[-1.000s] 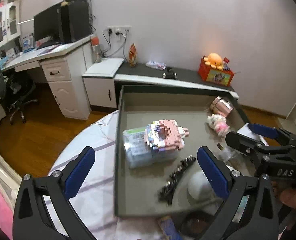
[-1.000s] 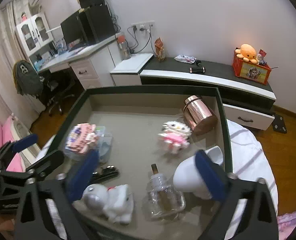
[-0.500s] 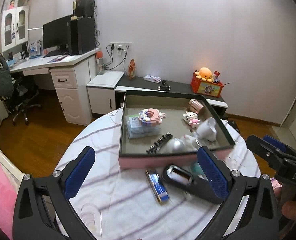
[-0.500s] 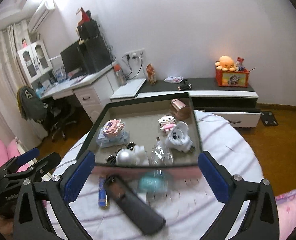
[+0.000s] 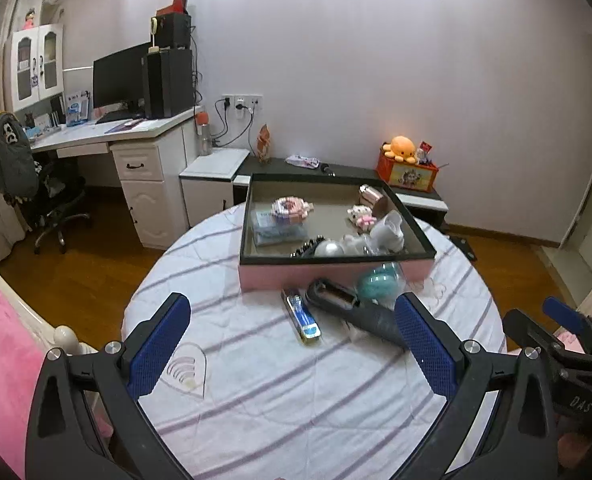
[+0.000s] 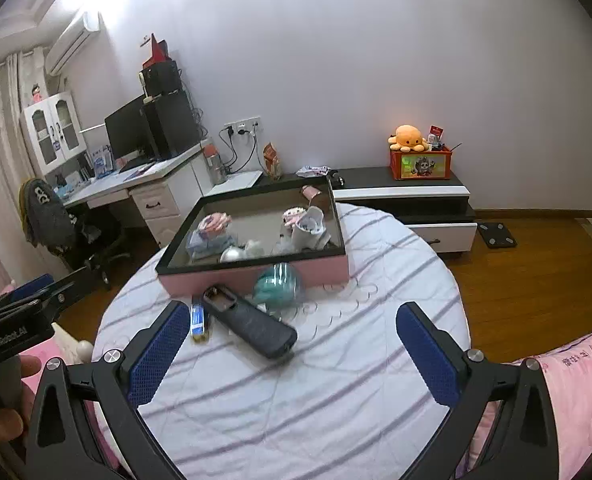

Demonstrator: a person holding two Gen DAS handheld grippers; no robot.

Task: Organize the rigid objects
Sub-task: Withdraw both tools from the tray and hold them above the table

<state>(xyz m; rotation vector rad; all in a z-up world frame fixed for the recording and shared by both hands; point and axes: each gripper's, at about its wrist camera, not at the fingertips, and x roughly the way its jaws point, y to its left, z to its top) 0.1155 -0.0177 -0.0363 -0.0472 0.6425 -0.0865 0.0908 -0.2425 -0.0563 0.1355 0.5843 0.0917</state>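
A pink box with a black rim [image 5: 336, 270] [image 6: 256, 270] stands at the far side of a round table with a striped white cloth [image 5: 296, 380]. It holds several small objects: a pink block figure [image 5: 292, 209], a copper can [image 5: 370, 196], a white cup [image 5: 390, 232] and a silver ball [image 5: 328, 249]. In front of the box lie a dark oblong device [image 5: 356, 314] [image 6: 252, 322], a teal ball in clear wrap [image 5: 378, 284] [image 6: 278, 286] and a blue flat pack [image 5: 301, 316] [image 6: 198, 320]. My left gripper [image 5: 292, 348] is open and empty, well back from them. My right gripper [image 6: 292, 354] is open and empty too.
A white desk with a monitor [image 5: 120, 76] and an office chair [image 5: 52, 200] stand at the left. A low dark cabinet [image 6: 400, 188] with an orange box and plush octopus [image 6: 410, 138] stands behind the table. Pink bedding [image 5: 4, 360] lies at the near left.
Both grippers have pulled back and up from over the box. The whole table now shows, with the three objects lying in front of the box.
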